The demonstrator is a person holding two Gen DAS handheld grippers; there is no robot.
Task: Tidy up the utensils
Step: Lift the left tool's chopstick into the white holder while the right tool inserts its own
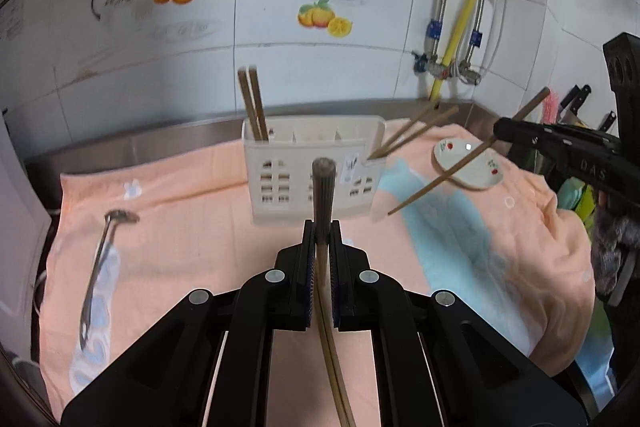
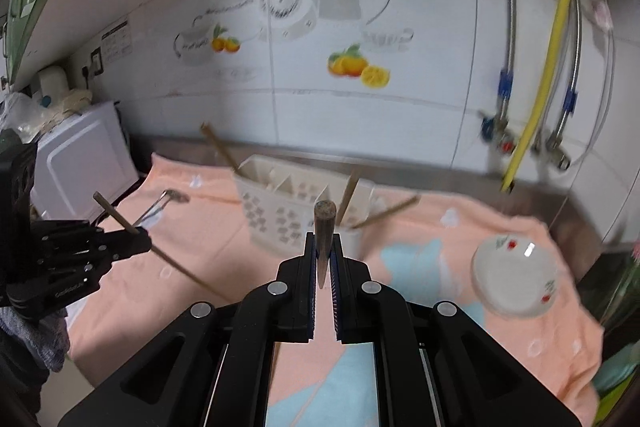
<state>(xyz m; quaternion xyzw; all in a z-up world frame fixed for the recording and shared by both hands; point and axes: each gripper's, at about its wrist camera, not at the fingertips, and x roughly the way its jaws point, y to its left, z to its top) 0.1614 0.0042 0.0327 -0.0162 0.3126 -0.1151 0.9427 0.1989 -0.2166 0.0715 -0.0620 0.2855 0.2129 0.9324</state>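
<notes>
My left gripper (image 1: 323, 227) is shut on a brown chopstick (image 1: 323, 187) that points at the cream utensil holder (image 1: 312, 167) on the peach towel. My right gripper (image 2: 323, 239) is shut on another chopstick (image 2: 323, 223), above the towel and in front of the holder (image 2: 288, 203). Each gripper appears in the other's view: the right one (image 1: 500, 129) holds its stick slanted (image 1: 440, 179), and the left one (image 2: 144, 239) does the same (image 2: 120, 219). Chopsticks stand in the holder's left end (image 1: 252, 103) and lean out of its right end (image 1: 416, 131).
A metal spoon (image 1: 100, 259) lies on the towel at the left. A small white dish (image 1: 468, 167) with red flowers sits to the right of the holder. Pipes and a yellow hose (image 1: 472, 7) run down the tiled wall. Knives (image 1: 576, 99) stand at the far right.
</notes>
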